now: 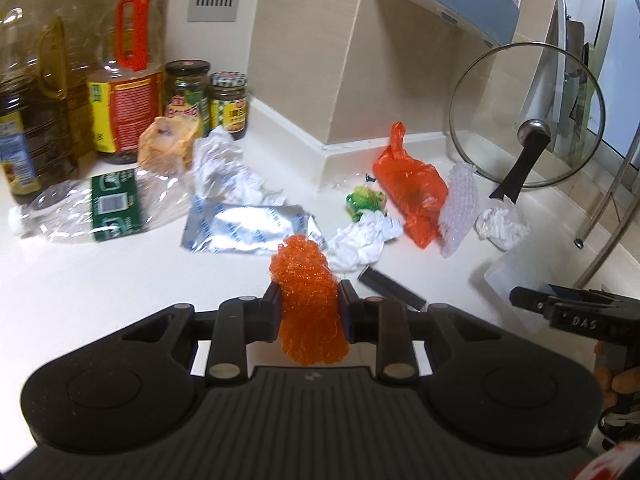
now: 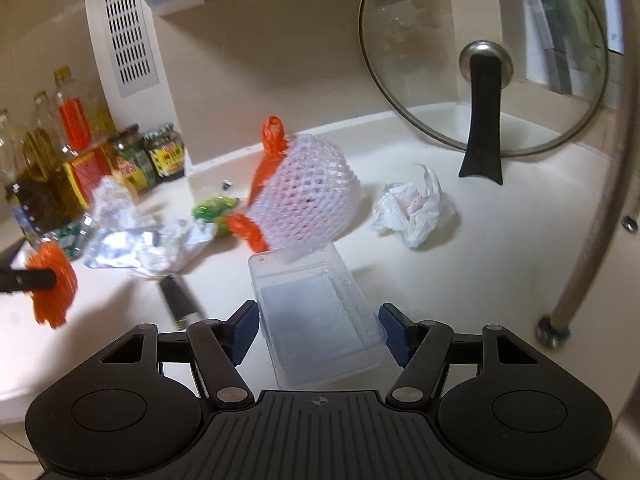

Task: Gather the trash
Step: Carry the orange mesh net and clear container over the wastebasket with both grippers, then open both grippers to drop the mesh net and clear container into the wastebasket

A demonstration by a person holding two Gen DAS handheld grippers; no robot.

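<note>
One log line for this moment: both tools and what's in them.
left tool: shut on orange mesh | right tool: straddling clear plastic box, contact unclear | counter: trash remains

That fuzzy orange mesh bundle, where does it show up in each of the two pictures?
Left wrist view: orange mesh bundle sits low centre, clamped in the left gripper.
Right wrist view: the bundle is at the far left edge.
Shared landmark: the glass pot lid, leaning against the wall.

Both views look forward and down along their gripper fingers, low and close over the white tabletop [image 1: 100, 280]. The left faces the jars in the corner; the right sits nearer the glass lid [image 2: 480, 60]. Both share the littered middle.
</note>
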